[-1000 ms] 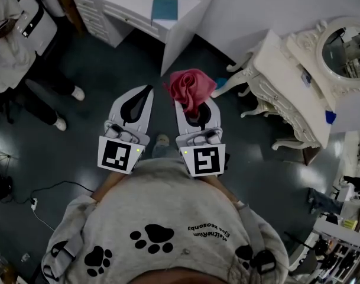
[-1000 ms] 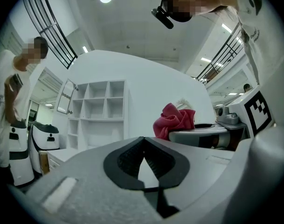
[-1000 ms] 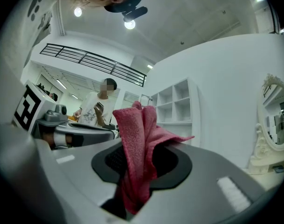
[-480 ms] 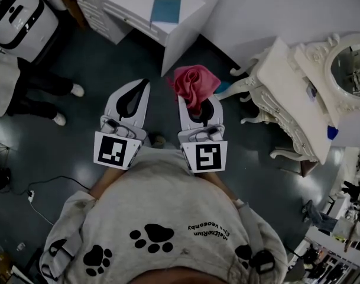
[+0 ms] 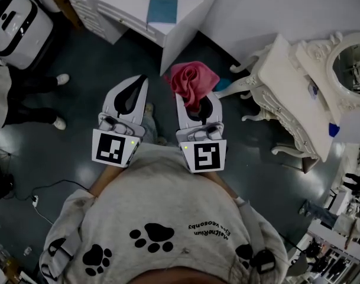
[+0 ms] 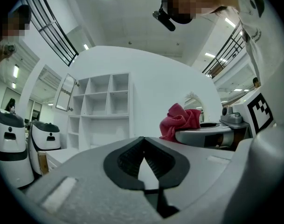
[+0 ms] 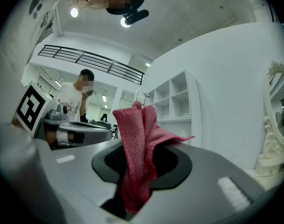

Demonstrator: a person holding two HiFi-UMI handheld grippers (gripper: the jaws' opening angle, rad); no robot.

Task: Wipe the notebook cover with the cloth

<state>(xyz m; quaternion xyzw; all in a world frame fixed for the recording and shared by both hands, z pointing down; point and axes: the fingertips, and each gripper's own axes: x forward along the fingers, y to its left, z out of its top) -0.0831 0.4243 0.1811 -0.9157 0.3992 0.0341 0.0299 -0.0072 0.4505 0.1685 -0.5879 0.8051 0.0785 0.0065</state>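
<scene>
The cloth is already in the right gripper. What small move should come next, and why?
Probably move the right gripper forward toward the notebook on the white desk: its jaws are shut on the cloth, which hangs over the floor, apart from the notebook.

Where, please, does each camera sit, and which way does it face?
Head view: on the person's head, facing steeply down; shows the sweatshirt, the left tool and the right tool holding the pink cloth.
Left gripper view: on the left tool, facing along its shut, empty jaws, up toward the shelf unit; sweatshirt upper right.
Right gripper view: on the right tool, facing along jaws clamped on the cloth; sweatshirt upper left.
Shared: both gripper views show the shelf unit; all three show the cloth.
</scene>
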